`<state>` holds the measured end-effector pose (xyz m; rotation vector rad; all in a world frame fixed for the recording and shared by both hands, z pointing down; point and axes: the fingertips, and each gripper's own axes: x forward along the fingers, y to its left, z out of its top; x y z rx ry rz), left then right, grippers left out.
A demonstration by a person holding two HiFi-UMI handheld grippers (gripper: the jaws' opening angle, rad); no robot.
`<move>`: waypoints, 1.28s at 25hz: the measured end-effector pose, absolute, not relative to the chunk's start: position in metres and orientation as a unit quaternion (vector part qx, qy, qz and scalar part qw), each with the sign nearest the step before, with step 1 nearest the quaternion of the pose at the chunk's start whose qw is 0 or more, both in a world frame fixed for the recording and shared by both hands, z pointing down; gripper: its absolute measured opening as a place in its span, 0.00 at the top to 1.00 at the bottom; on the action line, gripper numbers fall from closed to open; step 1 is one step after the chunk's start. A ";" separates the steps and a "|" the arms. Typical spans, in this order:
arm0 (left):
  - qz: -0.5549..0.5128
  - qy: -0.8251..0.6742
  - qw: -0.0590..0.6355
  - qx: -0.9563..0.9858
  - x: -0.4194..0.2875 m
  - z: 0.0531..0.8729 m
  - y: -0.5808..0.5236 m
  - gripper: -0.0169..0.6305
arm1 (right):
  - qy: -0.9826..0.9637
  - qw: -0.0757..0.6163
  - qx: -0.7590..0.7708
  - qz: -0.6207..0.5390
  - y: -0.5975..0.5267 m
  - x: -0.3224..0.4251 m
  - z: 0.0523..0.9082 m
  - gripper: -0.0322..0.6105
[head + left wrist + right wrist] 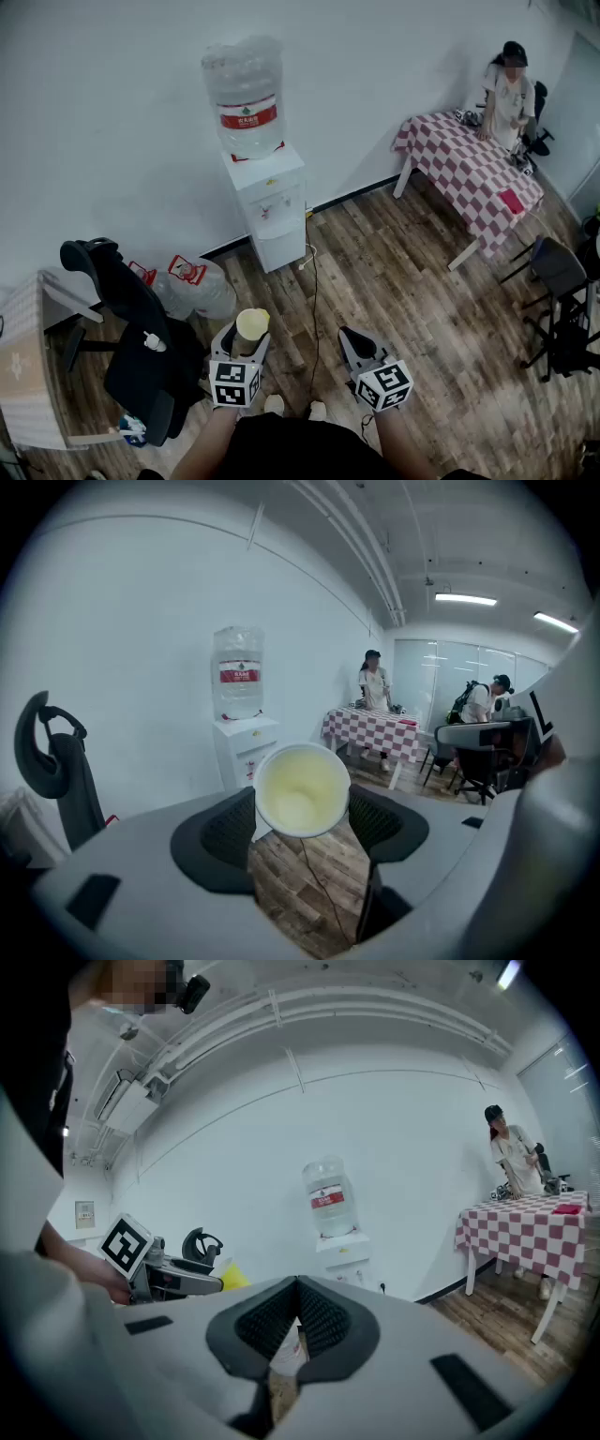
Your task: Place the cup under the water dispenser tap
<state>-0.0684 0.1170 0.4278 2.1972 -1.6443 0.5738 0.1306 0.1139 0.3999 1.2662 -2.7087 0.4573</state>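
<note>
Left gripper (246, 336) around yellow cup (302, 789); red, unreadable label (248, 116) on dispenser bottle (241, 75).

The wood floor (422, 309) bears a dispenser (267, 211), 2 bottles (192, 286) on their sides, a chair (141, 347) and a checked table (473, 169).

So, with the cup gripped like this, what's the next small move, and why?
Probably carry the left gripper forward toward the water dispenser. Its jaws clamp the cup, but the dispenser stands well ahead against the wall, nowhere near the cup.
</note>
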 end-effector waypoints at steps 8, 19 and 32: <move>0.203 -0.565 0.160 0.783 -0.078 0.420 0.143 0.48 | -0.893 0.059 0.422 0.145 0.137 0.114 0.394 0.92; 0.191 -0.562 0.158 0.789 -0.106 0.415 0.150 0.48 | -0.894 0.043 0.418 0.154 0.147 0.085 0.386 0.91; 0.176 -0.540 0.158 0.808 -0.154 0.420 0.158 0.48 | -0.879 0.059 0.450 0.148 0.159 0.050 0.386 0.91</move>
